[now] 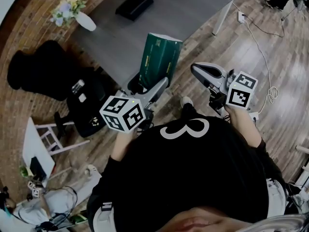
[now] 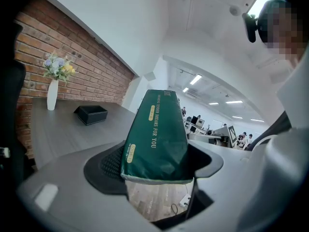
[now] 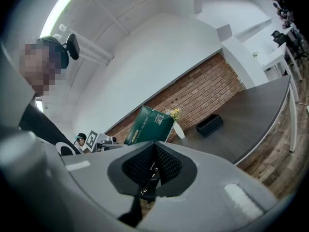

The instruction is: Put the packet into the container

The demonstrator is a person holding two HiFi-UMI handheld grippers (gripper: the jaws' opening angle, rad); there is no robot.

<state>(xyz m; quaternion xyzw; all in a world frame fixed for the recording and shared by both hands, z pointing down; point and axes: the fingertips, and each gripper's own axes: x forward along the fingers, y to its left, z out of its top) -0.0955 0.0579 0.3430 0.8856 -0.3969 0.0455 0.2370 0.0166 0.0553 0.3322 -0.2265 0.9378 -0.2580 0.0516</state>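
A dark green packet with gold print stands upright between the jaws of my left gripper, which is shut on its lower end. The left gripper view has the packet filling the gap of that gripper, its bottom edge just past the pads. The black open container sits far back on the grey table, well beyond the packet; it shows small as the container and the container. My right gripper is held to the right, shut and empty, its pads meeting at the right gripper.
A white vase of flowers stands at the table's far left by the brick wall. A black chair and a bag are on the left, a white stool lower left. Cables trail across the wooden floor at right.
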